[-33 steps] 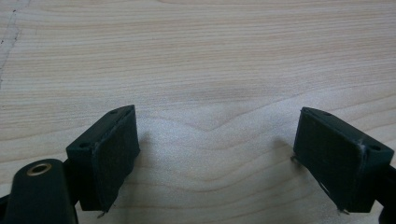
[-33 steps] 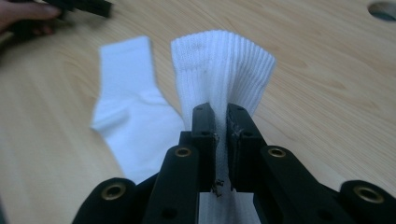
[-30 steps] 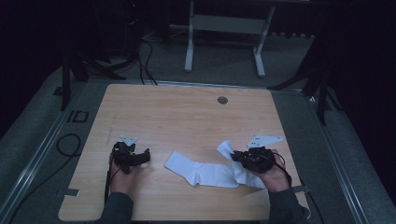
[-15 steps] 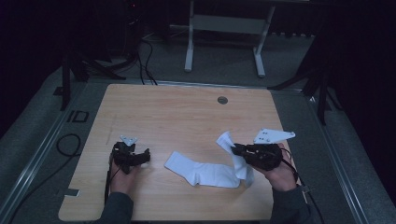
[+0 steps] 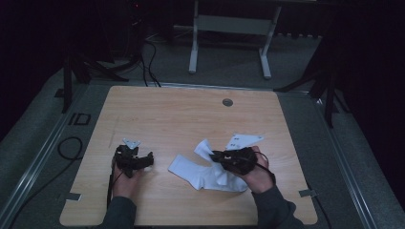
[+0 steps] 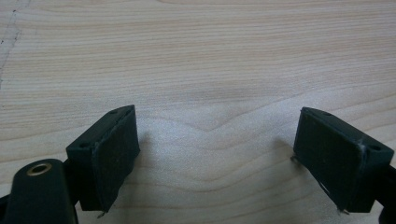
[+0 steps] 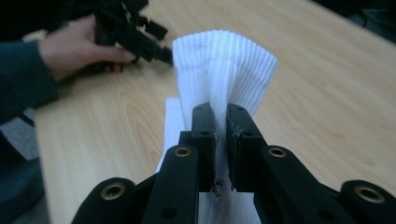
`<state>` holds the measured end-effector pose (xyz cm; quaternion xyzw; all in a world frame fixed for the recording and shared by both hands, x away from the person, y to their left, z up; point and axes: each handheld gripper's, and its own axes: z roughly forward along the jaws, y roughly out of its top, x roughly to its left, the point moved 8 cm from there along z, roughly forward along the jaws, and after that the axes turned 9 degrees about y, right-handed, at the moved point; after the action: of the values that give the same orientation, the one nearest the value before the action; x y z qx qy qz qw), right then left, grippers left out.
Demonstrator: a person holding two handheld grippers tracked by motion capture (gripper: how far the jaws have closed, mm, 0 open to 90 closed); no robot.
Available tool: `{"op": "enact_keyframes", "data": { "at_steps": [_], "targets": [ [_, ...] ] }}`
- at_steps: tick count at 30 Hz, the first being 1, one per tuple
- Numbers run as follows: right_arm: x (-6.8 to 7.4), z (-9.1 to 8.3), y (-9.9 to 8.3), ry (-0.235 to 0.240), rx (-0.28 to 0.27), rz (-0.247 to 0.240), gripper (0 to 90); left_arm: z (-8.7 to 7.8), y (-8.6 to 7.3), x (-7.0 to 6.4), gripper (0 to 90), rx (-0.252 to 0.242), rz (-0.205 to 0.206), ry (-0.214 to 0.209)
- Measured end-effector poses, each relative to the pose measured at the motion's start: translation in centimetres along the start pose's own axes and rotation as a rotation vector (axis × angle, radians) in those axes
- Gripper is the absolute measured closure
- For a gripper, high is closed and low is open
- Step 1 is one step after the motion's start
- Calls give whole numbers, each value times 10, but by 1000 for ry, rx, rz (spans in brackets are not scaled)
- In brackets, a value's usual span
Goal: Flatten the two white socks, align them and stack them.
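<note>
A white sock (image 5: pixel 200 172) lies near the front of the wooden table (image 5: pixel 191 119). Its ribbed cuff end (image 7: pixel 224 70) stands lifted off the wood, pinched between the jaws of my right gripper (image 5: pixel 214 155) (image 7: pixel 221 125), which is shut on it. The rest of the sock trails flat toward the front edge under that hand. My left gripper (image 5: pixel 149 159) (image 6: pixel 217 151) rests low over bare wood to the left of the sock, jaws wide apart with nothing between them. In the right gripper view the left hand and its gripper (image 7: pixel 135 28) show beyond the cuff.
A round cable grommet (image 5: pixel 228 102) sits in the table's far middle. Beyond the table stand a white frame (image 5: pixel 229 28) and dark stands on grey carpet, with cables (image 5: pixel 71 143) on the floor at left. Tape marks the front corners.
My right gripper has carried the sock's cuff leftward over the sock, folding it over. The left gripper has stayed put.
</note>
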<state>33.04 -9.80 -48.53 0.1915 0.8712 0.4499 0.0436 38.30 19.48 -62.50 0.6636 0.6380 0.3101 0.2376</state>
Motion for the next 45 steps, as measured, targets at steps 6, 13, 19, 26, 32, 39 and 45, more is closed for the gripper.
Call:
{"op": "enact_keyframes", "data": {
  "at_steps": [6,13,19,26,32,39,45],
  "targets": [
    [-2,43,-10,15,40,25,825,0,0,0,140,1,2,0],
    [-3,61,-17,4,71,21,825,0,0,0,140,1,2,0],
    [-2,74,-21,12,89,26,825,0,0,0,140,0,0,0],
    [-2,87,-23,7,108,34,825,0,0,0,140,0,0,0],
    [-1,97,-29,5,142,23,824,0,0,0,140,-1,0,0],
    [-2,105,-32,-6,165,22,824,0,0,0,140,1,2,0],
    [0,113,-36,5,199,12,820,0,0,0,140,0,0,0]
  ]
}}
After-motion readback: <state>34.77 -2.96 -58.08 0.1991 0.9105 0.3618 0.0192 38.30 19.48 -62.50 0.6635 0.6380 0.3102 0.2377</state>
